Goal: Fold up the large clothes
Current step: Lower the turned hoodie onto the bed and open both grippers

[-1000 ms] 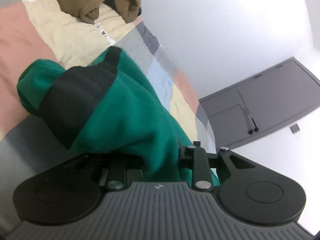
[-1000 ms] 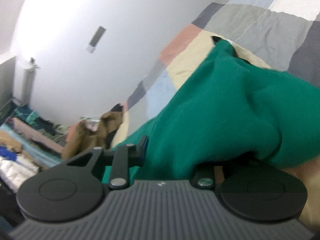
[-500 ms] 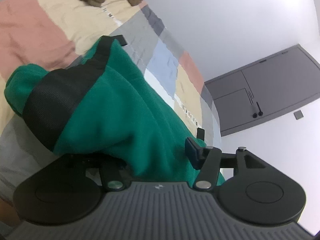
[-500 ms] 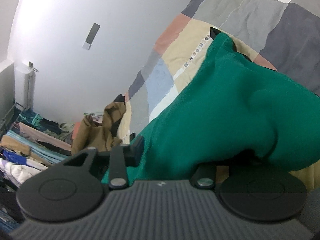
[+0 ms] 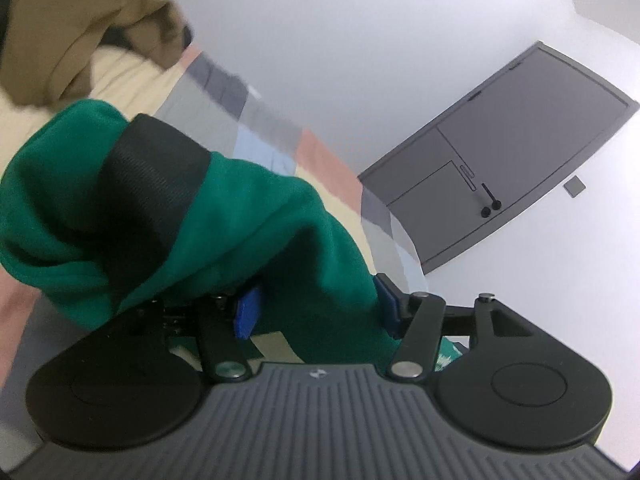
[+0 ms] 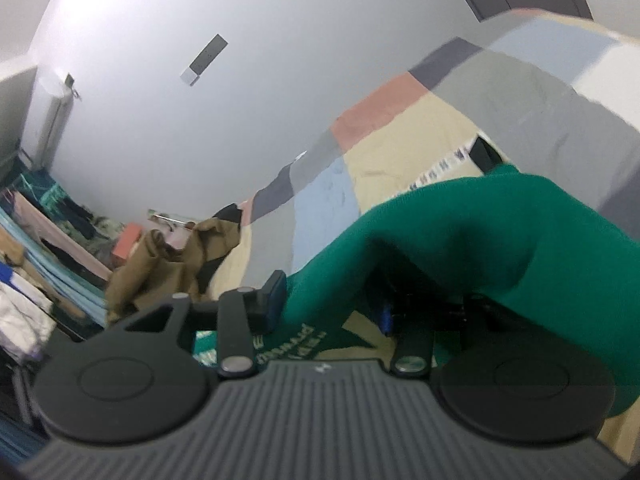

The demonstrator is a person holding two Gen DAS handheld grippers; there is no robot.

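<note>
a green garment [image 5: 248,216], thick and fleecy like a sweatshirt, lies bunched on a bed, draped right up against both cameras. it has a broad black ribbed band [image 5: 148,176] across one rounded end, perhaps a cuff or hem, and pale printed lettering [image 6: 288,344] shows on a flat part of it low in the right wrist view. under it is a patchwork quilt [image 6: 400,140] in squares of cream, grey, pale blue and salmon pink.

the left gripper [image 5: 316,304] has just been opening. its blue pads stand spread, with a fold of the green cloth between them, and a gap shows beside the left pad [image 5: 248,312], so the cloth looks loose rather than pinched. the right gripper [image 6: 332,304] has also just been opening. its jaws are parted with green cloth hanging between and over them; the far pad is mostly hidden, so i cannot tell whether it presses on the fabric.

the garment looks soft, limp and fairly light, but bulky. it will likely sag and bunch wherever it is not supported, and it should not slip much on the quilt. good places to grip would be the firmer edges: the ribbed band, a hem or a shoulder seam, one in each gripper and well apart, so the cloth can be stretched flat before a fold.

further off, a brown garment [image 6: 172,264] is heaped near the bed's far end. beyond are a plain white wall, a grey door [image 5: 500,152] and a clutter of clothes [image 6: 44,264] beside the bed.
</note>
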